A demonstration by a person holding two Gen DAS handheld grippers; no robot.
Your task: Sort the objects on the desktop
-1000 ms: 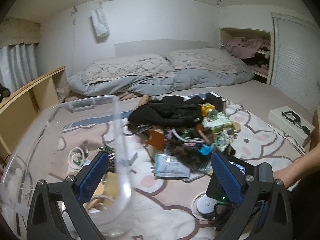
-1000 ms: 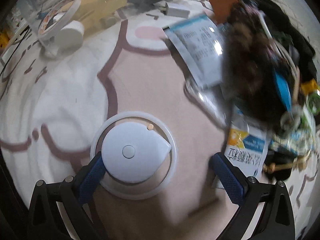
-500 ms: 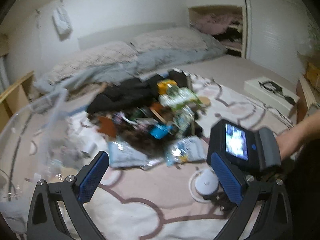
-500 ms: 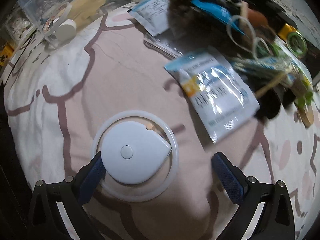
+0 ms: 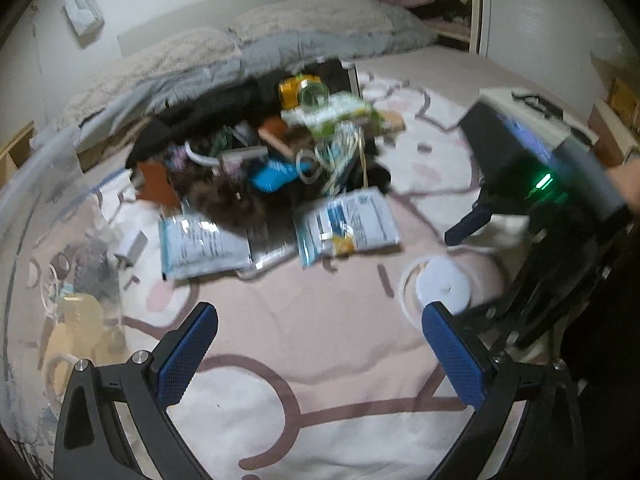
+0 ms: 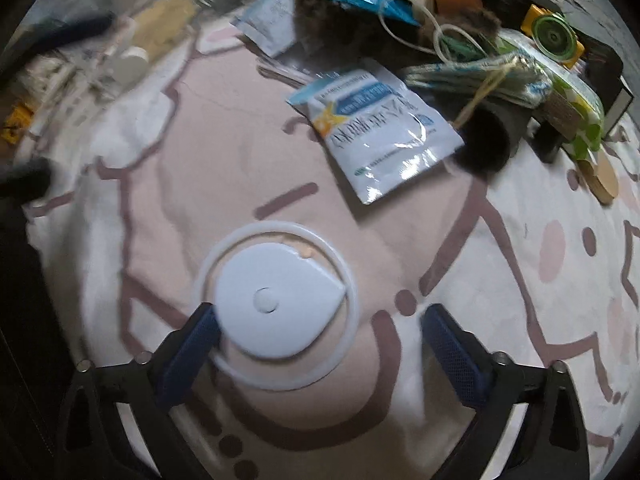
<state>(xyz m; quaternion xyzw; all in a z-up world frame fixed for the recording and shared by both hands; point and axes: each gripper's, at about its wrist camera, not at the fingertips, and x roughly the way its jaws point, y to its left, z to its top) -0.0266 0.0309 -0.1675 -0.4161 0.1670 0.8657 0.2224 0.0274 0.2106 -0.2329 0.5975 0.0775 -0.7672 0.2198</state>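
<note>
The white teardrop-shaped disc (image 6: 276,300) sits inside a thin white ring (image 6: 352,280) on the pink-and-white patterned blanket (image 6: 240,160) covering the bed. The right claw (image 6: 320,336) stands wide apart over it: its left blue pad (image 6: 192,340) touches or overlaps the disc's rim, while the right pad (image 6: 452,344) is well clear of both disc and ring, so nothing is clamped. In the left wrist view the same disc (image 5: 444,286) and ring lie just below the right claw's dark body (image 5: 532,184), which shows a green light.

Beyond the disc, toward the head of the bed, a white-and-blue foil sachet (image 6: 380,132) lies flat at the near edge of a heap of small objects (image 5: 280,152). The heap holds a blue packet (image 5: 276,174), a brown furry item (image 5: 228,200), white cords, a green-and-white patterned pack (image 6: 560,92), a yellow-and-green round gadget (image 6: 554,36) and black cloth. A second similar sachet (image 5: 200,246) lies to the left of the first (image 5: 348,224).

The left claw (image 5: 320,352) is also wide apart, holding nothing, above bare blanket. A clear plastic bin (image 5: 44,216) stands at the left side of the bed with blurred small items inside. Grey pillows (image 5: 300,20) lie at the head of the bed.
</note>
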